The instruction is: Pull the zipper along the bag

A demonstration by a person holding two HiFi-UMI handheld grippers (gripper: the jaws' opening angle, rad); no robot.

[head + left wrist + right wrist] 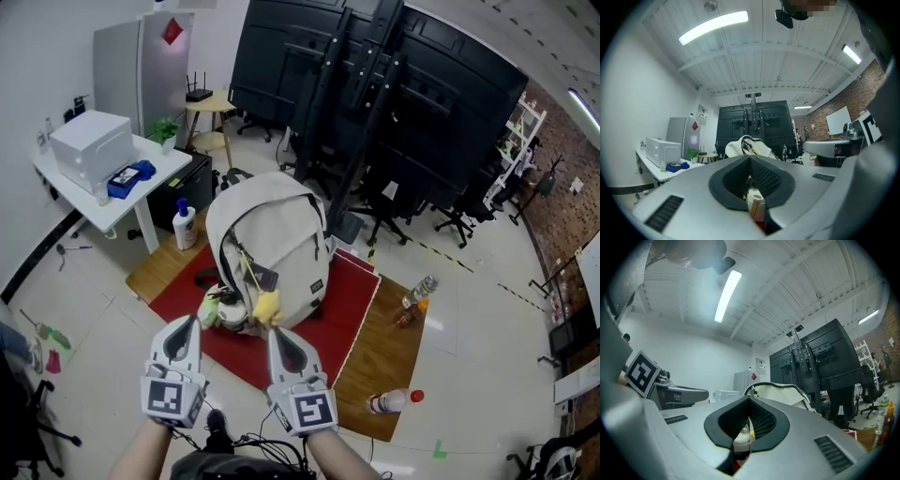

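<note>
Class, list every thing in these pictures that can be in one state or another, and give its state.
backpack: upright on the red mat, zip partly open
left gripper: shut
right gripper: shut
red-capped bottle: lying on its side, cap on
white bottle: standing upright

A red mat [349,305] lies on a wooden board [389,361]. Just right of the mat, two bottles [416,300] sit on the board, and a red-capped bottle [392,401] lies off the mat's near right side. A white bottle [185,227] stands just off the mat's left edge. Farther left of the mat stands a white table [103,214] bearing a white box [91,148]. Behind the mat rises a big black stand [375,103].
</note>
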